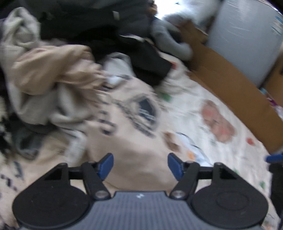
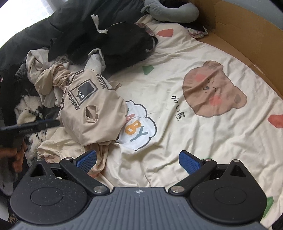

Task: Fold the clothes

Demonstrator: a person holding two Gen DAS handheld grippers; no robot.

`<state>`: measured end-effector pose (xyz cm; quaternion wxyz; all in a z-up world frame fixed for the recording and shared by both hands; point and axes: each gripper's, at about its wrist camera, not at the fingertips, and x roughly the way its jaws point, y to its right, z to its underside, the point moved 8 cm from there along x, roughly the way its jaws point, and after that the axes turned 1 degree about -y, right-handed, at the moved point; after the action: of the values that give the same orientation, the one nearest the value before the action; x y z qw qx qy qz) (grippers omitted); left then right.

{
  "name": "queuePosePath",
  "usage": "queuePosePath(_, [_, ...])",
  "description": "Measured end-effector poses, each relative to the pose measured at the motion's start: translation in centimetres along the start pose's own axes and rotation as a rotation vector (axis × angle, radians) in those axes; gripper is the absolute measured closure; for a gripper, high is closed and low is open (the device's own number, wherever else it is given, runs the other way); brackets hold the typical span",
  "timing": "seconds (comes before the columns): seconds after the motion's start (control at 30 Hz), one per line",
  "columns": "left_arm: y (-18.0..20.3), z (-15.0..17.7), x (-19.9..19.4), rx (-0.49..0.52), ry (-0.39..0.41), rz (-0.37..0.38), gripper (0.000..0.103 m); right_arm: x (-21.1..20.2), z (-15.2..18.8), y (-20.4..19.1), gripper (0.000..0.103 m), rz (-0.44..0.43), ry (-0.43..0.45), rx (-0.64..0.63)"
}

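A beige printed T-shirt (image 2: 92,113) lies crumpled on the bear-print sheet (image 2: 176,150), its dark cat graphic facing up. My right gripper (image 2: 138,161) is open just above the sheet, its left pad (image 2: 86,159) beside the shirt's lower hem. In the blurred left wrist view my left gripper (image 1: 140,166) is open over the same beige shirt (image 1: 130,141), nothing between its pads. My left gripper (image 2: 42,124) also shows at the left edge of the right wrist view, held by a hand (image 2: 12,157).
A heap of dark and cream clothes (image 2: 74,35) fills the back left. A grey stuffed toy (image 2: 169,12) lies at the back. A cardboard wall (image 2: 247,40) borders the sheet on the right. A black-and-white fleece (image 2: 30,109) sits at the left.
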<state>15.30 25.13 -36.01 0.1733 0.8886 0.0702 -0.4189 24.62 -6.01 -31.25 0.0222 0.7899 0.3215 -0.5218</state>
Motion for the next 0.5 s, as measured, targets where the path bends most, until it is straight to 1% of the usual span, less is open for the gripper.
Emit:
queuePosePath(0.1, [-2.7, -0.8, 0.9, -0.042, 0.017, -0.05, 0.031, 1.1, -0.6, -0.3, 0.001, 0.002, -0.006, -0.024])
queuePosePath(0.2, [-4.4, -2.2, 1.3, -0.075, 0.056, -0.065, 0.031, 2.4, -1.8, -0.8, 0.001, 0.003, 0.0, -0.038])
queuePosePath(0.3, [-5.8, -4.0, 0.9, -0.08, 0.105, -0.084, 0.03, 4.0, -3.4, -1.4, 0.001, -0.011, 0.018, -0.036])
queuePosePath(0.37, [-7.0, -5.5, 0.5, -0.088, 0.143, -0.11, 0.026, 5.1, -4.5, -1.9, 0.001, -0.022, 0.031, -0.04])
queuePosePath(0.43, [-8.6, -6.9, 0.0, -0.103, 0.179, -0.158, 0.017, 6.3, -5.5, -2.6, 0.001, -0.036, 0.038, -0.053])
queuePosePath(0.5, [-10.2, -8.1, -0.2, -0.122, 0.207, -0.204, 0.015, 7.4, -6.3, -3.3, 0.001, -0.048, 0.042, -0.067])
